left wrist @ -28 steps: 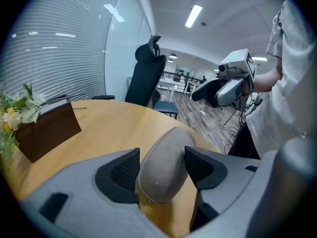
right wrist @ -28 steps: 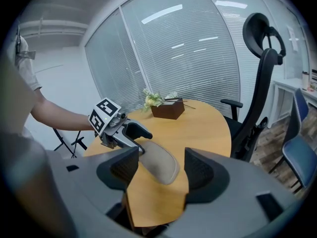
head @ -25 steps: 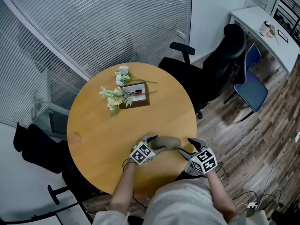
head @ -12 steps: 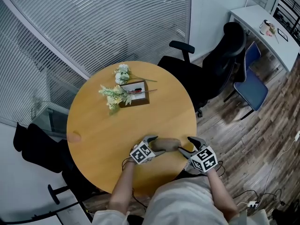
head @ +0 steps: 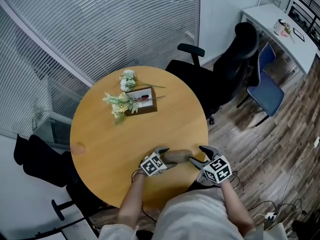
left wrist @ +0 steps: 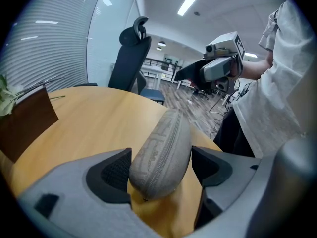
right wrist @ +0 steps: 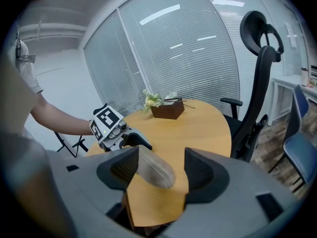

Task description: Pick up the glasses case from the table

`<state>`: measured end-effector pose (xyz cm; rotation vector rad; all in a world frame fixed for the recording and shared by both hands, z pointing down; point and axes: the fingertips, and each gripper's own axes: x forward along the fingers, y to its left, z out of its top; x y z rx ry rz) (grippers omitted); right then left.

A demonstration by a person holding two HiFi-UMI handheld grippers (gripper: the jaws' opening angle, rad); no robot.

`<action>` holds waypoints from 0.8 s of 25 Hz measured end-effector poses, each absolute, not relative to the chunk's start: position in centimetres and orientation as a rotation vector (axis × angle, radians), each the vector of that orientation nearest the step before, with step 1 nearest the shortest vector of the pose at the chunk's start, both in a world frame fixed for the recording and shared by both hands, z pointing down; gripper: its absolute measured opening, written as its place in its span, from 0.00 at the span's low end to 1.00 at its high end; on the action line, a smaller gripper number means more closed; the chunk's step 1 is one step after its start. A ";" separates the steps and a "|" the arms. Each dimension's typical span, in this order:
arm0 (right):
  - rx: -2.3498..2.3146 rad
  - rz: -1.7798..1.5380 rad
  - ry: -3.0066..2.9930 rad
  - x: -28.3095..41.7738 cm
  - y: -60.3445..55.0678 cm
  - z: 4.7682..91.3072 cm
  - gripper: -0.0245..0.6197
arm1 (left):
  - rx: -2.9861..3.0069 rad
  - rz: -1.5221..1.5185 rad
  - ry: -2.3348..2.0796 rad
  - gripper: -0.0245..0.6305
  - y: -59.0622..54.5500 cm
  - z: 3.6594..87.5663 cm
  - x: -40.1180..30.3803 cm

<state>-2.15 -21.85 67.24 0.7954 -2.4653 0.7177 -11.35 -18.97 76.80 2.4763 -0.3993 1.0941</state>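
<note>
While you are working at the round wooden table [head: 110, 144], the glasses case [head: 176, 156] is lying flat on it near the edge closest to you, well apart from the brown box [head: 144, 107] and flowers [head: 118, 103] on the far side. The case is showing a grey fabric cover with a zip seam running along its length. Judge it as light, with a shell that is probably stiff, and with a woven surface that should be giving the pads good friction. Its rounded ends are tapering, so a grip there is likely to be squeezing it outward. Take hold across the narrow width, further in where the sides are running parallel. The left gripper [head: 167, 157] is straddling one end with its jaws spread. They have just been opening, and the case is sitting between them, close to one pad and clear of the other. The right gripper [head: 196, 155] is holding its jaws apart around the opposite end without pressing on it.
</note>
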 end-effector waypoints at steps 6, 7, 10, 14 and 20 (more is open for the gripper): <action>0.800 0.724 -2.463 -2.2 -21.8 67.3 0.46 | 2.474 1.126 -0.362 0.57 -18.6 77.2 -11.3; 0.799 0.724 -2.463 -2.2 -21.8 67.3 0.46 | 2.475 1.137 -0.352 0.57 -18.5 77.4 -11.3; 0.800 0.724 -2.463 -2.3 -21.7 67.3 0.46 | 2.490 1.190 -0.305 0.57 -17.9 77.9 -11.1; 0.804 0.722 -2.461 -2.3 -21.6 67.3 0.47 | 2.502 1.282 -0.232 0.57 -17.0 78.5 -10.8; 0.814 0.722 -2.461 -2.2 -21.6 67.2 0.46 | 2.537 1.342 -0.235 0.57 -16.7 78.6 -10.4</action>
